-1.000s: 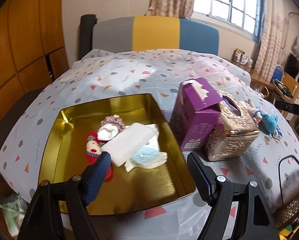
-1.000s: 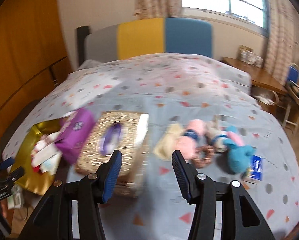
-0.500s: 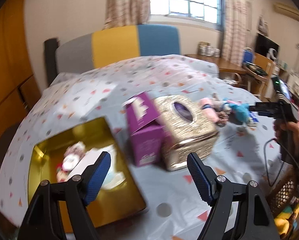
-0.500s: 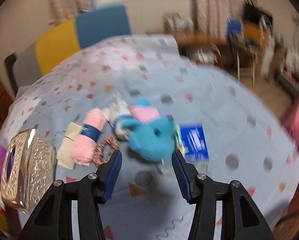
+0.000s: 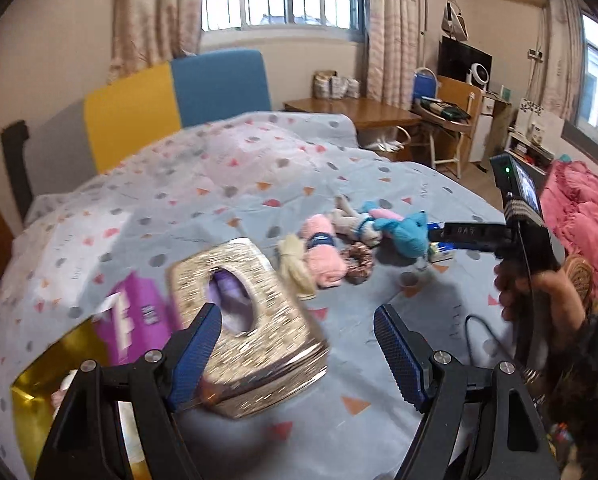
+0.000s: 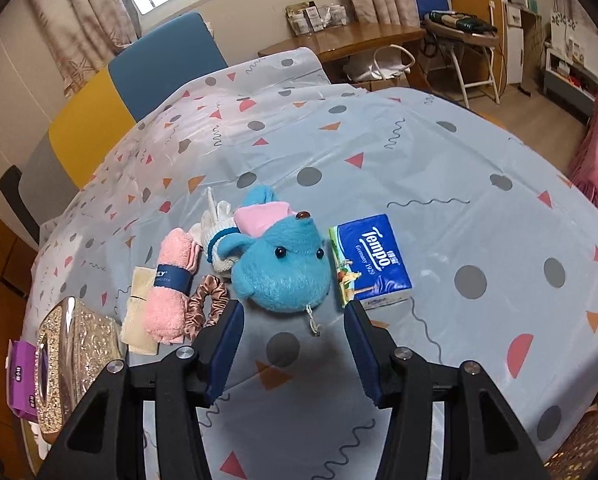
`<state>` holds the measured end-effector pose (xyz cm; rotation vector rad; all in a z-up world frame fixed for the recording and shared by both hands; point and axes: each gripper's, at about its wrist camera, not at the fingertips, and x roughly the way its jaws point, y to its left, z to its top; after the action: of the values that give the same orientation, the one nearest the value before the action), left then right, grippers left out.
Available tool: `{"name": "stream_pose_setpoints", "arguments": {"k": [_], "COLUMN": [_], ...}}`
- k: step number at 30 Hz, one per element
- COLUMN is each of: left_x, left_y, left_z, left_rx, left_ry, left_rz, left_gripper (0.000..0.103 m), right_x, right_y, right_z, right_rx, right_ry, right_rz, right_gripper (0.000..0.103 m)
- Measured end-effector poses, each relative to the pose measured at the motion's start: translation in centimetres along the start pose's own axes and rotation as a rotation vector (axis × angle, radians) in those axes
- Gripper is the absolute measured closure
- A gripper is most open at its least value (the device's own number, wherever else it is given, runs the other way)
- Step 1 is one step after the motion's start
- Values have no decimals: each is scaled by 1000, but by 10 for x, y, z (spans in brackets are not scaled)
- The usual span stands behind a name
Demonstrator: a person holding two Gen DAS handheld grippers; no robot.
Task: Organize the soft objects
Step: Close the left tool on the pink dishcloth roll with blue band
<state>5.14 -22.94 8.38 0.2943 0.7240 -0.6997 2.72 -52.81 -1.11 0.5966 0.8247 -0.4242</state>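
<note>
— While the blue plush toy (image 6: 283, 270) lies on the patterned tablecloth (image 6: 439, 152), where does it sit against the right gripper (image 6: 294, 346)?

— Just beyond the fingertips, centred on the gap between them and apart from both pads. Its jaws stand partly open with nothing between them; only bare cloth shows in the gap.

— What lies around the toy?

— A blue Tempo tissue pack (image 6: 369, 260) lies just beside it on the right, next to the right finger's tip. On its left a white knitted doll (image 6: 215, 236) touches it, then a rolled pink towel (image 6: 171, 288) with a dark band, a satin scrunchie (image 6: 203, 308) near the left finger, and a beige cloth (image 6: 139, 312) under the towel.

— And the left gripper (image 5: 299, 354)?

— It hangs empty, jaws wide apart, well short of the toy (image 5: 407, 234). An ornate gold tissue box (image 5: 247, 332) sits partly behind its left finger, a purple carton (image 5: 135, 320) beside that, and the corner of a gold tin (image 5: 31, 396) lower left. From there, the right gripper's finger reaches to just beside the toy, and a hand (image 5: 539, 292) grips its handle.
</note>
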Motion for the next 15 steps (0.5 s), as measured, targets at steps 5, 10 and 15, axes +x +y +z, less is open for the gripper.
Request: {"name": "stream_pose_setpoints", "arguments": {"k": [5,10,15], "left_x": [41,84,138], "left_y": [-6,-13,-21], "left_z": [31,52,66], "left_rx": [-43,-72,-133], "left_ry": [73,135,237], "left_rz": [-52,-72,-84], "left_gripper": [37,44,46], "right_x": [1,1,0], "right_y": [0,-2,-2], "right_z": [0,0,0], "right_rx": [8,17,25], "right_ry": [6,12,16], "right_rz": [22,49,72], "right_gripper": [50,50,50]}}
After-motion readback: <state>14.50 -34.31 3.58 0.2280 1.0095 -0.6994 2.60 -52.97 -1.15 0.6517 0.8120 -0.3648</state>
